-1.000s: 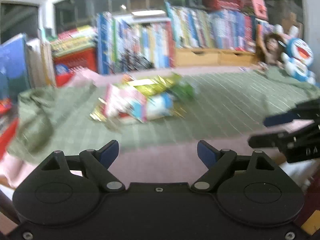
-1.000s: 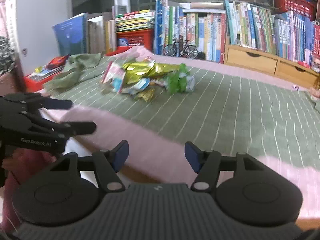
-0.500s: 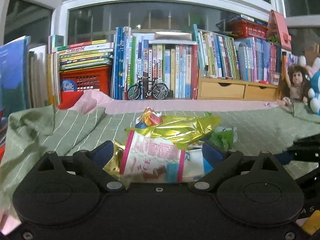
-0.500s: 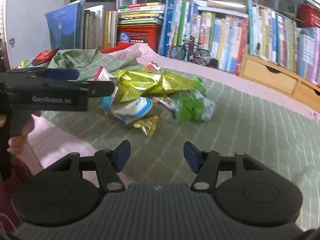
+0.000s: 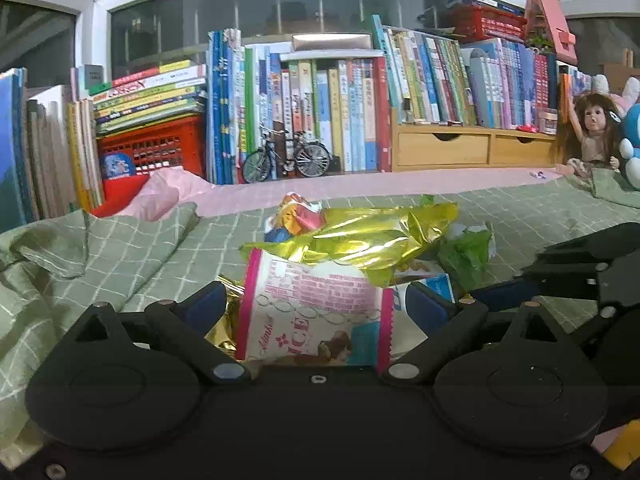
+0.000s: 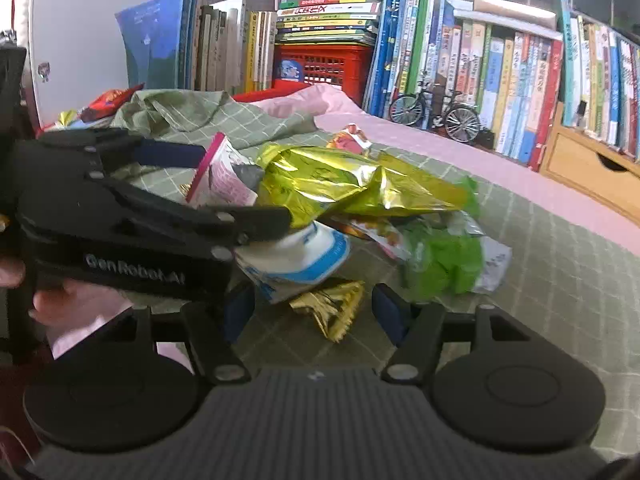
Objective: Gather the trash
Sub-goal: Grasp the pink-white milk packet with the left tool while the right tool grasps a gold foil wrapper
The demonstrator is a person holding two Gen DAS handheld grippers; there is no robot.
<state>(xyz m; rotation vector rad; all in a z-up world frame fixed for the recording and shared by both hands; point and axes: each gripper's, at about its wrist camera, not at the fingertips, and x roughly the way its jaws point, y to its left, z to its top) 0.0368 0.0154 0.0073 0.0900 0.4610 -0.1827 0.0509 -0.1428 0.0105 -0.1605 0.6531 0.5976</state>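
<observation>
Left wrist view puts the left gripper (image 5: 314,306) wide open around the pink-edged snack wrapper (image 5: 316,320), blue pads clear of both its sides; its jaws have just been opening, and nothing is gripped. Behind the wrapper lies the gold foil bag (image 5: 360,236), then the green wrapper (image 5: 466,252), all heaped on the green checked cloth (image 5: 120,248). Judged from this, collecting has barely begun: the whole pile is still on the cloth, and no bin shows in either view.

Right wrist view adds what the first hides: a hand (image 6: 68,304) holding the left gripper, the blue-and-white packet (image 6: 296,264), and a small gold scrap (image 6: 332,308) lying between the partly open, empty right gripper (image 6: 316,312).
</observation>
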